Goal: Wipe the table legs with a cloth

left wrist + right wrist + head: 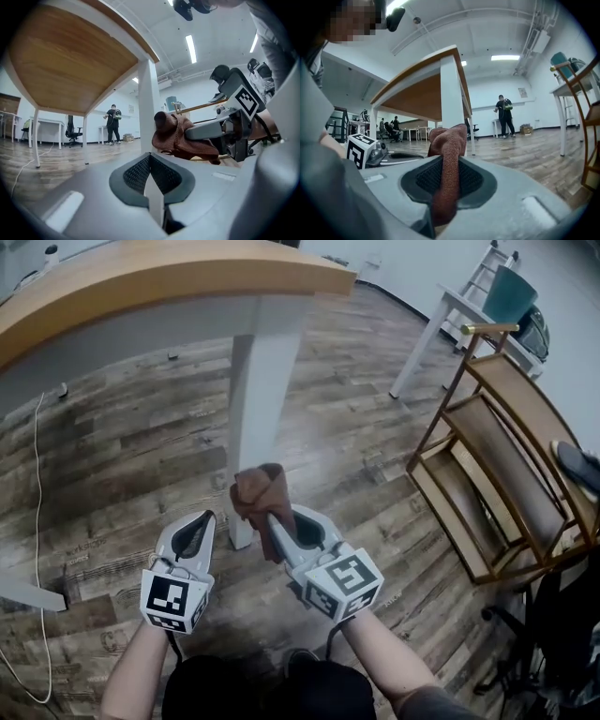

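Brown cloth (255, 491), bunched: I am clamping it between the closed jaws of my right gripper (275, 521), at the lower part of the white table leg (255, 399). My left gripper (207, 517), jaws together and empty, is hovering just beside the leg.

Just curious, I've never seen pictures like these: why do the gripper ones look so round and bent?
Left gripper view: wide-angle lens, dark rounded corners, the tabletop with bowed edges, a ceiling light glaring. Right gripper view: same curving, the very near cloth slightly soft. Head view: straighter lines, even light.
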A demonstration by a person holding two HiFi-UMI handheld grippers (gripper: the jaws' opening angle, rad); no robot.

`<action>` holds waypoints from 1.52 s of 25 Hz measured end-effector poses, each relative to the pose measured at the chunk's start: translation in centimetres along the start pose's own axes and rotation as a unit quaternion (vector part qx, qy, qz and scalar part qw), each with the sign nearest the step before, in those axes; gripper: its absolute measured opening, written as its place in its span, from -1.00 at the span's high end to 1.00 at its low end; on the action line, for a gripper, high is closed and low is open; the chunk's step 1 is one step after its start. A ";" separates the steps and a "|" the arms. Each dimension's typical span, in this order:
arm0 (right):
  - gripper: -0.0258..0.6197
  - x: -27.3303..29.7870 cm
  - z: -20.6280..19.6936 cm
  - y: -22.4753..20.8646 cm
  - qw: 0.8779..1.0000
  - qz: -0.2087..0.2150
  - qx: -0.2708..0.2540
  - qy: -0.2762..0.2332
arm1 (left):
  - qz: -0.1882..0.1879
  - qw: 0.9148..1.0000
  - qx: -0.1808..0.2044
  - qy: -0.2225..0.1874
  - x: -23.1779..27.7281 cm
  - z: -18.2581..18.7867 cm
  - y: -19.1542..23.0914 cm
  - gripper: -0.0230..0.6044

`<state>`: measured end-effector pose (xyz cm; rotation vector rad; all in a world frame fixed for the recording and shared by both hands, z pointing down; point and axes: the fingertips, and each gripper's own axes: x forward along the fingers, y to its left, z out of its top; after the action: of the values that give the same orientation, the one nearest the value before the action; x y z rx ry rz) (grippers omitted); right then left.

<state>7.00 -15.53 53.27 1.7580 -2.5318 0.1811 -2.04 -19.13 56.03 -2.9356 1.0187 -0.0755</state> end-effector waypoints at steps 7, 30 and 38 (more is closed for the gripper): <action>0.73 1.1 -11.1 -1.6 0.995 -0.020 0.023 0.096 | 0.015 0.998 -0.042 0.035 0.4 -6.1 -0.1 0.86; 0.73 2.9 -29.8 -1.0 0.945 0.070 0.024 0.319 | 0.055 0.989 -0.088 0.101 -0.6 -13.9 -1.1 0.86; 0.73 2.5 -30.4 -5.2 0.949 0.029 0.053 0.309 | 0.072 0.988 -0.085 0.110 -0.9 -14.1 1.7 0.86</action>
<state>10.27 -15.79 84.01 1.3614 -2.1357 0.7534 -4.57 -20.13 70.00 -3.0449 1.3253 -0.3305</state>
